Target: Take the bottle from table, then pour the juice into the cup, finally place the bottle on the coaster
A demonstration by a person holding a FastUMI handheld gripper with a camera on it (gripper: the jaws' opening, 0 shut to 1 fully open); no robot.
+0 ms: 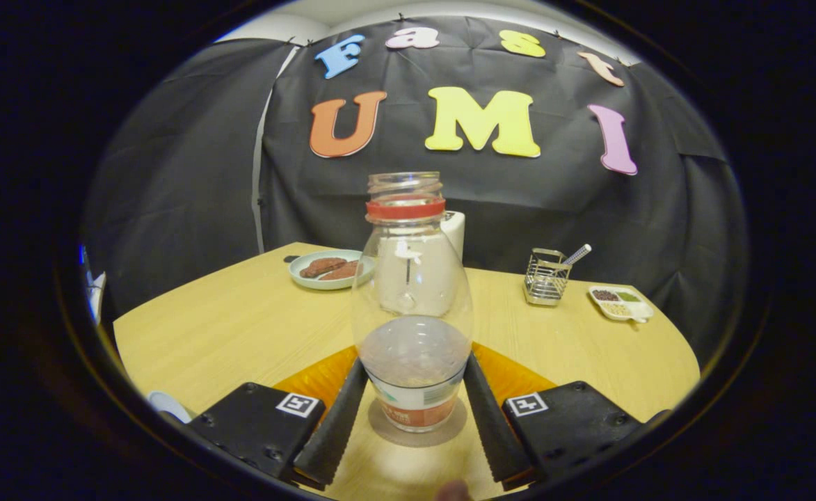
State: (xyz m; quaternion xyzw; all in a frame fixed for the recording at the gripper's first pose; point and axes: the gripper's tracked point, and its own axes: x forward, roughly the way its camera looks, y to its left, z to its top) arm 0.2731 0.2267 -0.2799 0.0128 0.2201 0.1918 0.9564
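— Bottle [413, 306]: upright, uncapped, dead centre between the fingers of the claw [413, 407]. Base resting on the coaster [418, 433], or so close above it that no gap is visible.

— Claw's state?

— Closed on the bottle, one finger flat against each side of the lower body at 9 and 3 o'clock. Contact plain on both sides; how hard the squeeze, impossible to judge.

— Juice?

— Hardly any inside, only a cloudy band low down. Seemingly poured out already. Cup [453, 229] straight beyond at 12 o'clock, seen partly through the glassy body; contents hidden.

— So which step?

— Most likely the last: setting the bottle on the coaster. Looks all but done.

— Next move?

— Confirm the base sits flat and central on the coaster, then spread the fingers evenly, both sides at once, to avoid nudging a light, tall thing. After that, pull straight back toward 6 o'clock, keeping level, no lift or twist until clear.

— Pose of the claw?

— Low over the desk [241, 327], level, aimed at 12 o'clock, fingers gripping near the bottle's foot and not its neck.

— Anything in the way?

— Nothing close. Plate [307, 277] well off at 11 o'clock, wire rack [545, 278] at 1 o'clock, small tray [620, 303] at 2 o'clock.
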